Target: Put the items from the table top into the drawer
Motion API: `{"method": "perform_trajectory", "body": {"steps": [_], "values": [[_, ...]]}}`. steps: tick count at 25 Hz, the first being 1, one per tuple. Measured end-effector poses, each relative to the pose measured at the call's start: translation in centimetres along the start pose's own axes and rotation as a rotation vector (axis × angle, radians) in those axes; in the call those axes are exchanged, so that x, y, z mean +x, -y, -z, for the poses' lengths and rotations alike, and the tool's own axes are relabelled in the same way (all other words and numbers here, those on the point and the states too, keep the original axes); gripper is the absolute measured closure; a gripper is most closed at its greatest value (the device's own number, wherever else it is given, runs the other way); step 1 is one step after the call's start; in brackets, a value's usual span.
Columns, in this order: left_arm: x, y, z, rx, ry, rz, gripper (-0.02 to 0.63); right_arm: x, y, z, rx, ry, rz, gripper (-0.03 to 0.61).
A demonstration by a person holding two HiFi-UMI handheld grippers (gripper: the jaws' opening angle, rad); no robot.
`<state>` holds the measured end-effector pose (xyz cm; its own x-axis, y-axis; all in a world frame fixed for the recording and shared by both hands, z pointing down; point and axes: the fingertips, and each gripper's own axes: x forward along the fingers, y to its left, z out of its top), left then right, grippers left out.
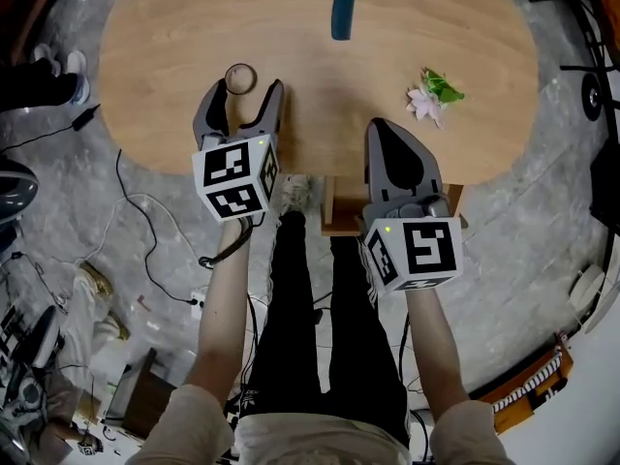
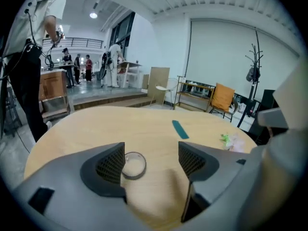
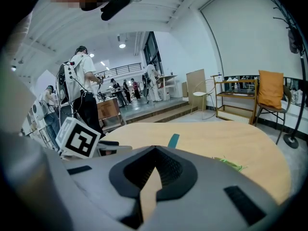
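Your right tongs (image 3: 155, 150) hide all but a green tip of the flower (image 3: 230, 164), your left tongs (image 2: 151, 160) cover one edge of the ring (image 2: 135, 165), and the desk (image 1: 320, 95) conceals most of the drawer (image 1: 341, 206).

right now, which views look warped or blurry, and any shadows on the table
Head view: sharp, evenly lit, edges bowed. Left gripper view: fisheye, dark corners, left hand-held gripper casts a soft shadow on the light wooden oval table. Right gripper view: same fisheye and dark rim.

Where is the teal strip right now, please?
In the head view the teal strip lies near the far edge of the table, up-left of the flower.
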<state>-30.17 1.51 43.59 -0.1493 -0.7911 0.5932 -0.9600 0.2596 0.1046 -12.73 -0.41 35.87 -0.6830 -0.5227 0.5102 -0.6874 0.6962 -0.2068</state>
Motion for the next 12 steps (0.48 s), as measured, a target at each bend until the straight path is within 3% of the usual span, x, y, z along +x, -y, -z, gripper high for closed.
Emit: {"method": "perform_trajectory", "body": {"steps": [5, 12], "values": [[2.8, -2.4, 2.2, 0.006, -0.111, -0.039, 0.279, 0.5, 0.1, 0.9, 0.001, -0.022, -0.005, 0.574], [4.6, -3.3, 3.6, -0.031, -0.158, -0.063, 0.279, 1.3, -0.3, 1.6, 0.001, -0.04, -0.014, 0.574]]}}
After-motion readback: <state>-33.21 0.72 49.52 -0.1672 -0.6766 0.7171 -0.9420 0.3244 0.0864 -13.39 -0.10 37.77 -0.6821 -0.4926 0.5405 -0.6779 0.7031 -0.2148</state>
